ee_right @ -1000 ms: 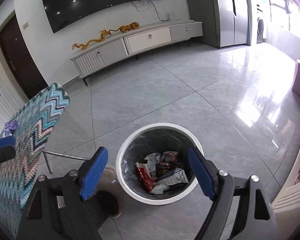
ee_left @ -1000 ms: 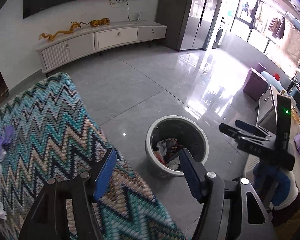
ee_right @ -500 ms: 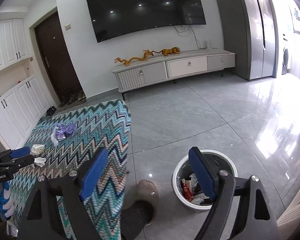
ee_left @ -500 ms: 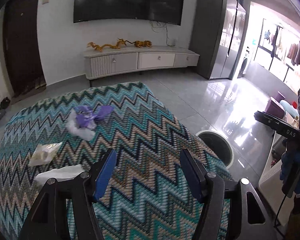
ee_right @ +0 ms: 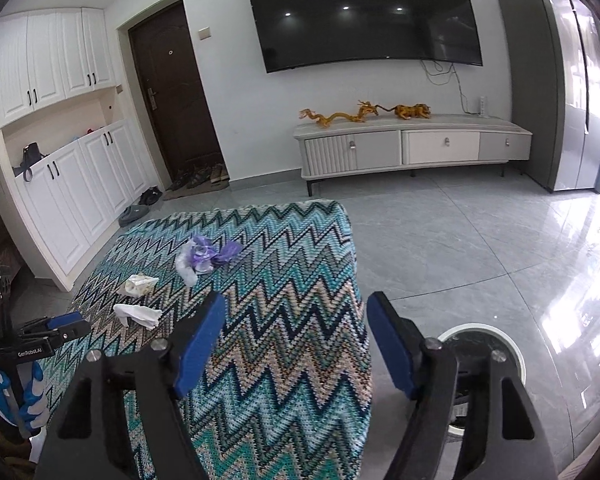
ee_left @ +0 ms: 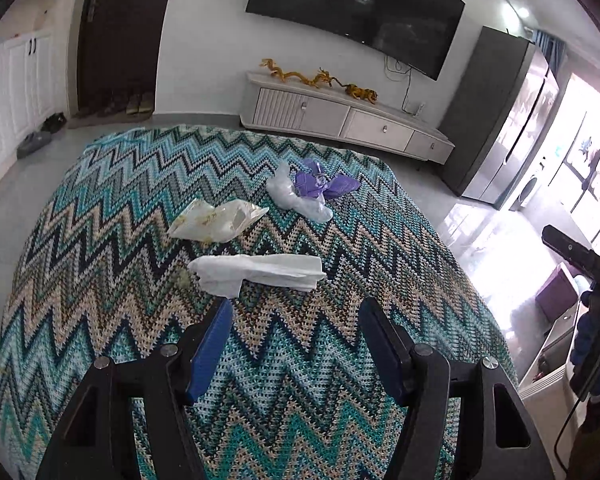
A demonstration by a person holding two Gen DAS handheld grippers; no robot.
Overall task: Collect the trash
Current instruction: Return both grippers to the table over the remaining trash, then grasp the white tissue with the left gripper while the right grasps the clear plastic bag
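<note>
Tissue point(ee_left: 256, 272) lies crosswise just ahead of left hand-held gripper point(ee_left: 294, 320), long axis spanning its released, empty jaws. Right hand-held gripper point(ee_right: 294, 320), also released, farther off.

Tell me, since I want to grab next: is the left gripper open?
Open: the left gripper has its blue pads spread wide, nothing between them.

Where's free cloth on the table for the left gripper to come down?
Bare cloth between the left gripper and white tissue, plus the right side toward the table edge. Crowded mid-table: tissue, cream wrapper, purple-and-clear plastic sit close.
</note>
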